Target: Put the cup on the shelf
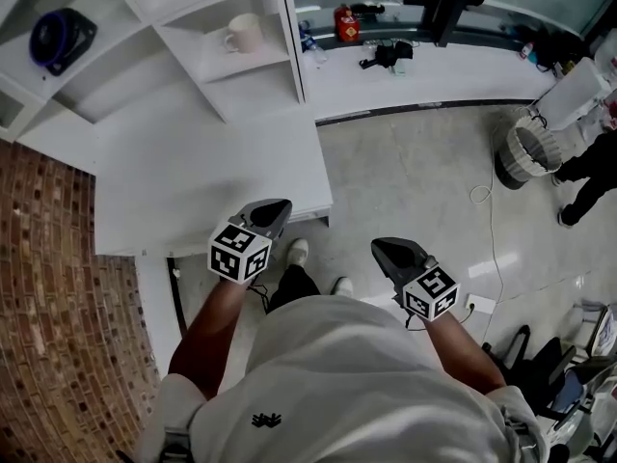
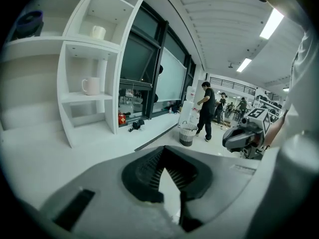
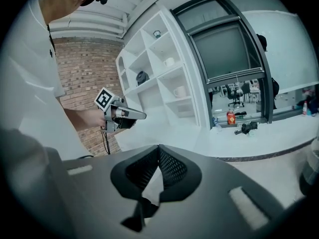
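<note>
Left gripper and right gripper both closed, empty; cup on shelf well ahead of left gripper.

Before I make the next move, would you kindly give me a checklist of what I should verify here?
1. Left claw shut, nothing in it: ok.
2. Right claw shut, nothing in it: ok.
3. White cup upright inside a compartment of the shelf: ok.
4. Left claw and right claw held apart from the white cup and the shelf: ok.
5. Person beside the bin, well away from the left claw and right claw: ok.
</note>
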A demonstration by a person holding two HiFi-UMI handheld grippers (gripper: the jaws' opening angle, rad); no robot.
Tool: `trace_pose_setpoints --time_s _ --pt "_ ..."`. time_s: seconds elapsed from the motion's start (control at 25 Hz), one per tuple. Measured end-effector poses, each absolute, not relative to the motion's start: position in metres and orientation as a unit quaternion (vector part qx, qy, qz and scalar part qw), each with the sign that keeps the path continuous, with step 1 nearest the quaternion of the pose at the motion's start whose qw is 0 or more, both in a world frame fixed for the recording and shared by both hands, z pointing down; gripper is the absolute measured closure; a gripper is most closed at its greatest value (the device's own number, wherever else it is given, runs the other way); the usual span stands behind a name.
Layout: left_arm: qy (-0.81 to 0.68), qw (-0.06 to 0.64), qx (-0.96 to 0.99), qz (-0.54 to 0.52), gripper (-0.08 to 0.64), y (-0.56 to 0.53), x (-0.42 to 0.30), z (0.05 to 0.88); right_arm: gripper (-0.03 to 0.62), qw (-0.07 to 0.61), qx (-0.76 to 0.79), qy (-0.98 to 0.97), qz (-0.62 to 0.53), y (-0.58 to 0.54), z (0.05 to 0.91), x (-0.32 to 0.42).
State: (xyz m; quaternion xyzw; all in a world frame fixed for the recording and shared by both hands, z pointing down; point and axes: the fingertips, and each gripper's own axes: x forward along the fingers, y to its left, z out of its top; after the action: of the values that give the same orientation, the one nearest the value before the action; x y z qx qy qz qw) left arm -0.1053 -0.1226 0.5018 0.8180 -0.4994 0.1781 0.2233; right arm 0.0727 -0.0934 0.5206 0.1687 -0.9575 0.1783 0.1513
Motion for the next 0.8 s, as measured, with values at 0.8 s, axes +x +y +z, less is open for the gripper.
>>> trace_pose_setpoints --time_s 0.8 --pt "-0.461 0.257 0.827 0.192 0.554 -0.038 -0.03 0.537 0.581 0.152 0.14 -0.965 0.163 -0.065 0.518 0.088"
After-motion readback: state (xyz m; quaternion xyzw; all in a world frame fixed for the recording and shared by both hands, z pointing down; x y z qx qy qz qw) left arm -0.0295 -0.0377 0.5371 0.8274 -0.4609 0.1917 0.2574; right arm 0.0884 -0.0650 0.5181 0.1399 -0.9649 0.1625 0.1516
